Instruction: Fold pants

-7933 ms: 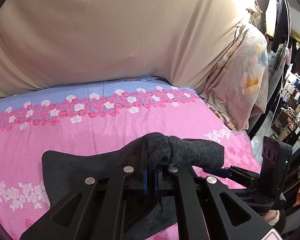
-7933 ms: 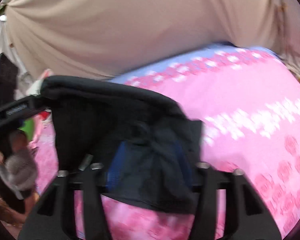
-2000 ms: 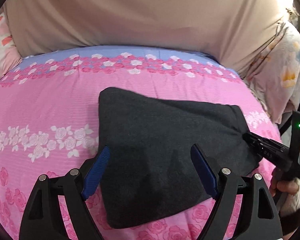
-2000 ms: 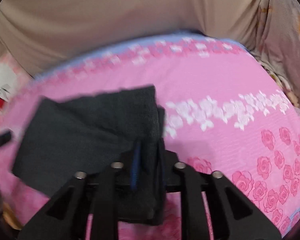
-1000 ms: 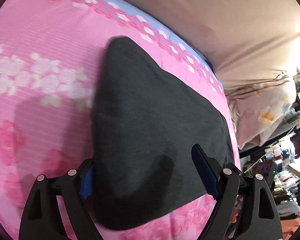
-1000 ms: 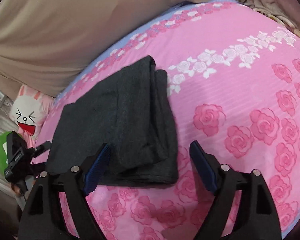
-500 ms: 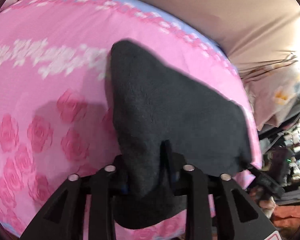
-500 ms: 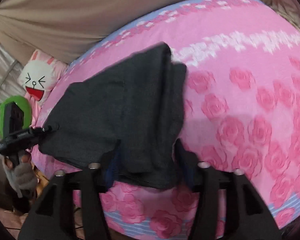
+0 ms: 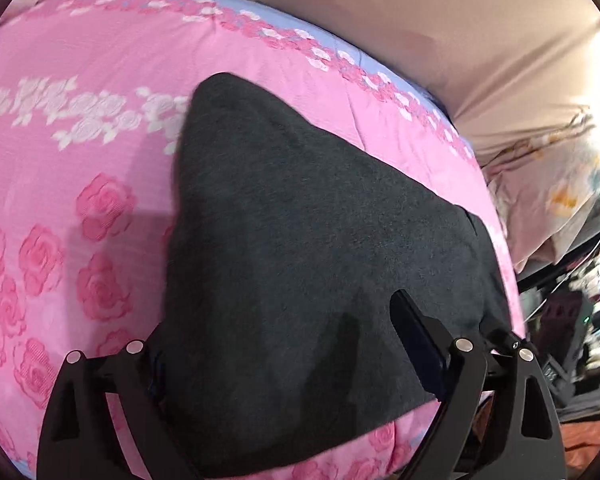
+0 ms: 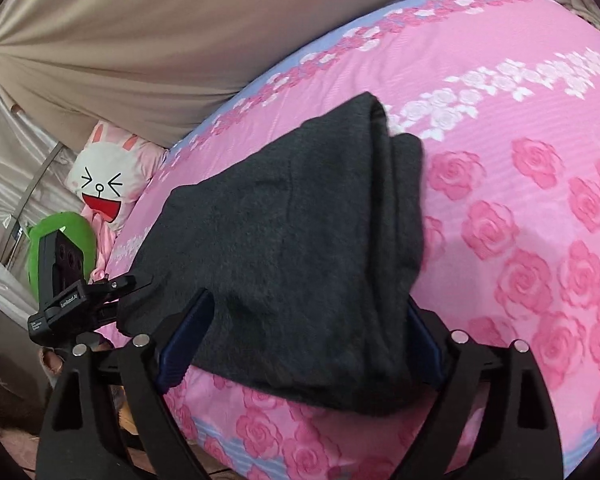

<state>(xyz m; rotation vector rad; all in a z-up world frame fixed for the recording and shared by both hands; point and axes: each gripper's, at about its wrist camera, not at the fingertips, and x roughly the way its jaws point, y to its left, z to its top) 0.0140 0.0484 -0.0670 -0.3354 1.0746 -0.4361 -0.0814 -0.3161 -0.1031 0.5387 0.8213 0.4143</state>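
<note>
- Where the left wrist view looks down, the left gripper stands wide apart over the near edge of the pants; its jaws have just been opening, and the dark cloth lies between them, unpinched.
- The pants lie folded, a dark grey slab on the pink rose-printed bedspread, near its near edge and reaching toward its right side.
- A beige sheet rises at the far side, and a floral pillow sits at the far right.
- At the right edge of this view, part of the right gripper shows by the pants' right corner; its state is not readable here.
- In the right wrist view, the right gripper is spread wide, jaws having just been opening; the stacked right edge of the pants lies between the blue pads without being squeezed.
- The left gripper shows at the left, by the pants' left corner.
- A rabbit-face cushion and a green plush lie at the far left, beside the bedspread.
</note>
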